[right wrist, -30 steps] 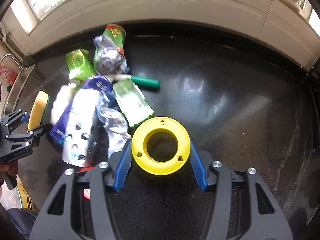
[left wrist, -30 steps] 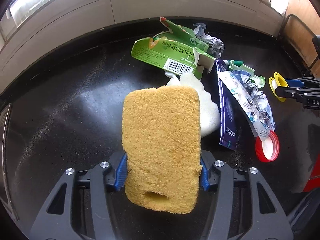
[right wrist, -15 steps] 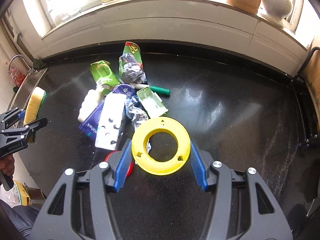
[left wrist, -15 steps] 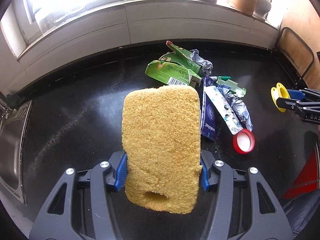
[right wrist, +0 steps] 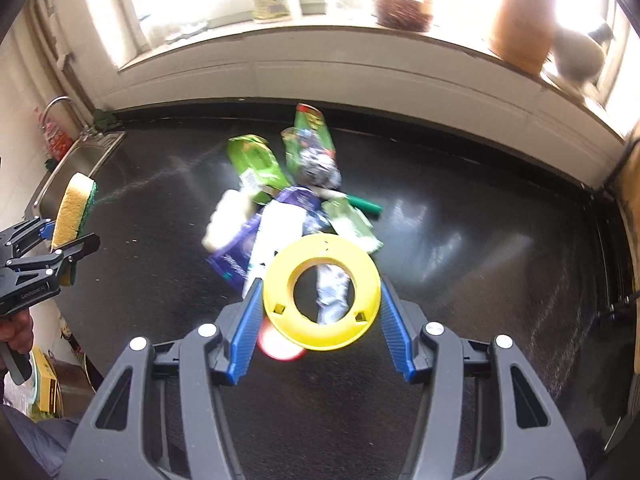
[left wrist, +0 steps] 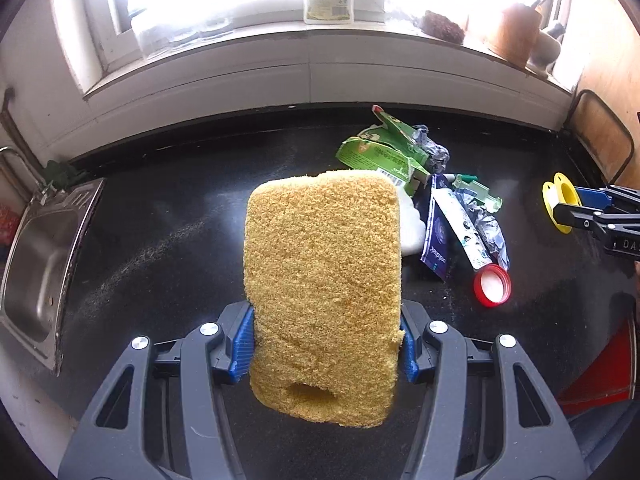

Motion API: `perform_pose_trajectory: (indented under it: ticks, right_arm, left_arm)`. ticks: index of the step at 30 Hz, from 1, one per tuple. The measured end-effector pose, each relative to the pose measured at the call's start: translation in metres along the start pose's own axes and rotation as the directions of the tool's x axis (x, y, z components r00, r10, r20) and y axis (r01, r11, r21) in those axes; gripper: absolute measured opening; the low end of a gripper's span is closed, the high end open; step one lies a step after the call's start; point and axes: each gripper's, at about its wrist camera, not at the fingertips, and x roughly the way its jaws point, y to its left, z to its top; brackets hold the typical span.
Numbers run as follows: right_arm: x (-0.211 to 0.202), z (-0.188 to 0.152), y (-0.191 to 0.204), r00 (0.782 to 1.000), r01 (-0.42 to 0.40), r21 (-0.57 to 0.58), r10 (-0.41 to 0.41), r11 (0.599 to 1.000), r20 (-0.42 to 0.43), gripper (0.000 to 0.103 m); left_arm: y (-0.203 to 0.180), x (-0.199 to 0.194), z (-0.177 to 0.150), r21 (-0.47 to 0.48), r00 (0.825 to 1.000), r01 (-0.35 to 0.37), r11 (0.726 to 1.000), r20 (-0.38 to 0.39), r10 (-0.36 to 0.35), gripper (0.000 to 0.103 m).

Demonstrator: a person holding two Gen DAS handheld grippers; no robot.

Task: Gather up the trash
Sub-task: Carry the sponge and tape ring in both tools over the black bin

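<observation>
My left gripper [left wrist: 326, 344] is shut on a yellow sponge [left wrist: 324, 288], held above the black counter [left wrist: 160, 240]. My right gripper [right wrist: 320, 308] is shut on a yellow plastic spool [right wrist: 320, 292]; the spool also shows in the left wrist view [left wrist: 560, 204]. A pile of trash lies on the counter: a green carton [left wrist: 380, 156], crumpled foil [left wrist: 488, 228], a blue-and-white wrapper [left wrist: 444, 236], a white lump [left wrist: 410, 224] and a red lid [left wrist: 493, 285]. In the right wrist view the pile [right wrist: 280, 204] lies just beyond the spool, blurred.
A steel sink [left wrist: 36, 256] is set in the counter's left end. A windowsill [left wrist: 320, 36] with a bottle, a brown pot and jars runs along the back. A metal rack [left wrist: 604, 140] stands at the far right. Something red [left wrist: 600, 368] sits at the lower right.
Both grippers have lifted and drawn back from the pile, each still holding its item. The trash looks smaller and farther, and the sink and windowsill have come into view.
</observation>
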Motion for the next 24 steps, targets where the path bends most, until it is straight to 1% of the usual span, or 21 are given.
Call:
perform_pose_trajectory:
  ticks: [2, 4, 6, 7, 8, 10, 11, 13, 14, 15, 16, 17, 19, 20, 21, 22, 23, 24]
  right_arm:
    - [0.000, 0.010, 0.021, 0.999, -0.037, -0.039, 0.037, 0.999, 0.008, 0.055]
    - [0.003, 0.023, 0.055, 0.996, -0.087, -0.103, 0.089, 0.991, 0.016, 0.055]
    - [0.005, 0.033, 0.091, 0.989, -0.142, -0.165, 0.147, 0.976, 0.015, 0.055]
    - [0.008, 0.039, 0.114, 0.983, -0.178, -0.202, 0.184, 0.963, 0.009, 0.055]
    - [0.010, 0.041, 0.128, 0.979, -0.199, -0.224, 0.205, 0.954, 0.002, 0.055]
    - [0.018, 0.046, 0.177, 0.961, -0.270, -0.297, 0.275, 0.916, -0.027, 0.055]
    - [0.020, 0.045, 0.196, 0.954, -0.294, -0.323, 0.298, 0.899, -0.041, 0.055]
    - [0.028, 0.040, 0.249, 0.929, -0.365, -0.392, 0.359, 0.845, -0.091, 0.055]
    - [0.031, 0.038, 0.268, 0.920, -0.387, -0.411, 0.377, 0.825, -0.110, 0.055]
    - [0.036, 0.032, 0.301, 0.901, -0.429, -0.443, 0.406, 0.787, -0.152, 0.055]
    - [0.040, 0.027, 0.319, 0.890, -0.452, -0.460, 0.421, 0.764, -0.176, 0.055]
    - [0.043, 0.020, 0.340, 0.877, -0.478, -0.479, 0.435, 0.737, -0.205, 0.055]
    - [0.050, -0.001, 0.391, 0.841, -0.539, -0.520, 0.462, 0.663, -0.282, 0.055]
    - [0.052, -0.011, 0.410, 0.826, -0.561, -0.535, 0.471, 0.632, -0.310, 0.055]
    - [0.054, -0.023, 0.432, 0.809, -0.586, -0.548, 0.478, 0.597, -0.344, 0.055]
    - [0.056, -0.034, 0.450, 0.796, -0.603, -0.557, 0.478, 0.572, -0.371, 0.055]
    - [0.059, -0.046, 0.468, 0.781, -0.623, -0.561, 0.478, 0.545, -0.403, 0.055]
    - [0.064, -0.059, 0.485, 0.763, -0.645, -0.563, 0.476, 0.517, -0.436, 0.055]
  left_arm:
    - [0.015, -0.014, -0.007, -0.043, 0.999, -0.027, 0.999, 0.016, 0.028, 0.055]
    - [0.032, -0.027, -0.015, -0.086, 0.998, -0.057, 0.995, 0.027, 0.060, 0.055]
    - [0.055, -0.045, -0.028, -0.142, 0.994, -0.098, 0.985, 0.038, 0.104, 0.055]
    - [0.069, -0.055, -0.038, -0.179, 0.990, -0.125, 0.976, 0.039, 0.135, 0.055]
    - [0.078, -0.062, -0.045, -0.203, 0.987, -0.145, 0.968, 0.040, 0.156, 0.055]
    - [0.101, -0.077, -0.065, -0.266, 0.978, -0.192, 0.945, 0.033, 0.208, 0.055]
    - [0.116, -0.086, -0.079, -0.305, 0.971, -0.220, 0.927, 0.021, 0.237, 0.055]
    - [0.143, -0.100, -0.110, -0.373, 0.953, -0.283, 0.883, -0.011, 0.301, 0.055]
    - [0.152, -0.103, -0.123, -0.396, 0.948, -0.303, 0.867, -0.031, 0.317, 0.055]
    - [0.162, -0.107, -0.139, -0.425, 0.941, -0.324, 0.845, -0.054, 0.334, 0.055]
    - [0.171, -0.111, -0.155, -0.453, 0.934, -0.344, 0.823, -0.075, 0.349, 0.055]
    - [0.182, -0.115, -0.177, -0.490, 0.926, -0.365, 0.792, -0.101, 0.364, 0.055]
    - [0.196, -0.121, -0.210, -0.539, 0.916, -0.389, 0.747, -0.138, 0.377, 0.055]
    - [0.204, -0.123, -0.232, -0.569, 0.909, -0.403, 0.717, -0.159, 0.385, 0.055]
    - [0.208, -0.125, -0.247, -0.587, 0.905, -0.412, 0.697, -0.173, 0.389, 0.055]
    - [0.214, -0.126, -0.268, -0.609, 0.899, -0.423, 0.671, -0.192, 0.393, 0.055]
    - [0.218, -0.125, -0.285, -0.620, 0.894, -0.435, 0.653, -0.213, 0.394, 0.055]
    - [0.219, -0.123, -0.298, -0.630, 0.892, -0.440, 0.640, -0.226, 0.390, 0.055]
